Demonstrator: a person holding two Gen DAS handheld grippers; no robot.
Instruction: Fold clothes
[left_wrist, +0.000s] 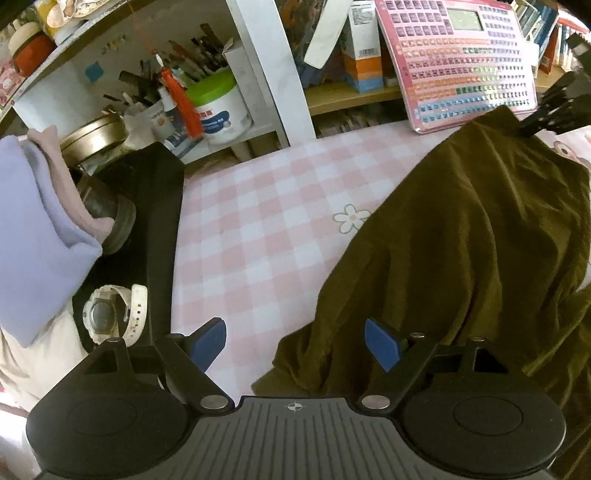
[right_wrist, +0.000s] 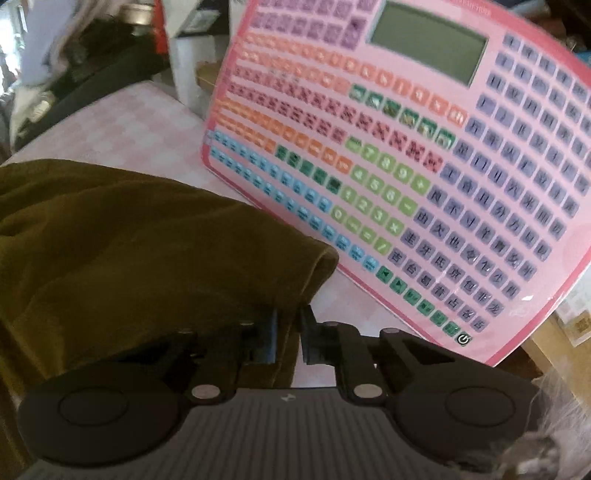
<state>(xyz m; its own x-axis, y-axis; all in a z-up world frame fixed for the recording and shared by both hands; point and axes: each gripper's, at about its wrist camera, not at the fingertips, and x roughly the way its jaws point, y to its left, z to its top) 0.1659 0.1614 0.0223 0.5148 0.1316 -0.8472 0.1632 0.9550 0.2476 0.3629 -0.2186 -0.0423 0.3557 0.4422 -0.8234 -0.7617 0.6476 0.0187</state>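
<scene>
The left gripper (left_wrist: 295, 341) stood wide apart at the bottom of the left wrist view, its blue pads (left_wrist: 382, 343) bare. The left finger hung over the pink checked tablecloth (left_wrist: 258, 221); the right pad sat at the near edge of the olive-green garment (left_wrist: 461, 240), which was not between the pads, and whether that pad touched the fabric could not be told.

The right gripper (right_wrist: 288, 332) was nearly closed at the lower centre of the right wrist view, pinching a fold of the olive-green garment's edge (right_wrist: 291, 295) between its pads. No earlier picture was available to show how it got there.

The garment lay crumpled over the right half of the left wrist view, and filled the left and lower left of the right wrist view.

Only the left wrist view showed the right gripper from outside, as a dark linkage (left_wrist: 554, 110) at the garment's far corner in the upper right. It also showed a white wristwatch (left_wrist: 118, 314) on a black panel at lower left, a lavender cloth (left_wrist: 33, 229) at the left edge, and a green-lidded tub (left_wrist: 221, 107) on a shelf at upper left.

The pink keyboard learning board (right_wrist: 406, 166) leaned upright behind the garment, filling the right wrist view, which was blurred; the left view showed it small at upper right.
</scene>
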